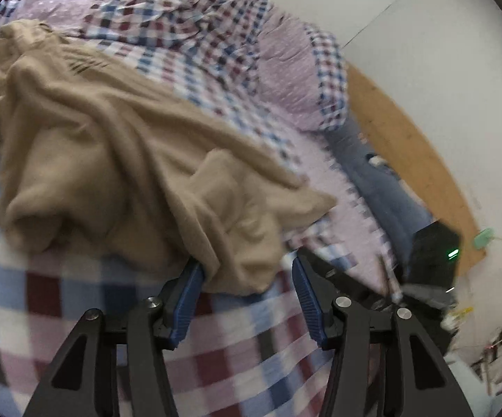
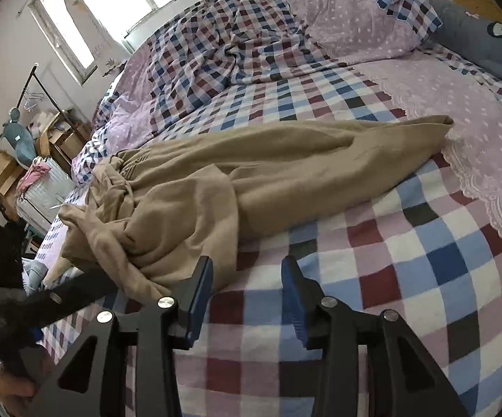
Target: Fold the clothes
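checked bed [image 2: 407, 243] | tan garment [image 2: 285, 170] lengthwise toward pillows, seemingly | both tools spread

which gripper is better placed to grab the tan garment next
Left, probably. The left gripper is open with a bunched end of the tan garment already lying between its fingers. The right gripper is open too, over the bare checked bedsheet beside the cloth.

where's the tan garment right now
The tan garment lies crumpled on the checked bedspread, stretching toward the lilac pillow. In the left wrist view its near edge sits between the open left gripper fingers.
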`<state>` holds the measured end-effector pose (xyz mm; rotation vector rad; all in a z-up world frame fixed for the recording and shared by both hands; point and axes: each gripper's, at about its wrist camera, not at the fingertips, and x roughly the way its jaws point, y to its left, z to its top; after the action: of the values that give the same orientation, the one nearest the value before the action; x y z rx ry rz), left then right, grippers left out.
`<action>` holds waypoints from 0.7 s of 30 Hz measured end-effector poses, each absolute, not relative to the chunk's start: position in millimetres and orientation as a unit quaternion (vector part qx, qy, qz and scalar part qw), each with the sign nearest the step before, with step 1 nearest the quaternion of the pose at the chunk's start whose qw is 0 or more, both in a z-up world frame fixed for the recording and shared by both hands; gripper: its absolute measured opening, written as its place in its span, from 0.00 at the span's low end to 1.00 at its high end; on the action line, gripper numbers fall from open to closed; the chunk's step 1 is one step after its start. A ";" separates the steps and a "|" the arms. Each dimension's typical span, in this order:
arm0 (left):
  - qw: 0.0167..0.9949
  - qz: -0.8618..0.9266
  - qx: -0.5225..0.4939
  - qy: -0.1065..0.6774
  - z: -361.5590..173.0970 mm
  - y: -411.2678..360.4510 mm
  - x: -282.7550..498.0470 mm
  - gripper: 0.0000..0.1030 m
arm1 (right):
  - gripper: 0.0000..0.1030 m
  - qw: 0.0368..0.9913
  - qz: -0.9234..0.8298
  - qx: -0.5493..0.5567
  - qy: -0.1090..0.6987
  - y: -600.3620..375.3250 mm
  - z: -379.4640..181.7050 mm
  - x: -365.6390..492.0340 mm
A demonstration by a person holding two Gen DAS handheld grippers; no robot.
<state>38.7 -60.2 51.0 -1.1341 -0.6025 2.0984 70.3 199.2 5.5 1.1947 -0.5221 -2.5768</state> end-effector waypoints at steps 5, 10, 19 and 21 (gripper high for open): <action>0.391 0.780 -0.397 -0.286 64.6 -62.3 29.6 0.40 | 0.43 0.143 -0.893 0.396 -0.157 197.4 15.6 66.3; 0.340 0.780 -0.440 -0.286 46.4 -65.1 15.4 0.40 | 0.43 0.179 -0.902 0.382 -0.096 173.7 26.2 73.6; 0.305 0.801 -0.464 -0.224 41.3 -66.7 19.2 0.40 | 0.43 0.188 -0.905 0.373 -0.077 167.9 28.8 76.3; 0.300 0.804 -0.471 -0.204 38.4 -62.3 19.8 0.40 | 0.43 0.183 -0.907 0.371 -0.080 171.1 29.7 74.8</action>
<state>19.8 -62.3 38.4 -1.2498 -0.5404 2.1343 74.8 171.1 29.7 1.0473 -0.2250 -2.5573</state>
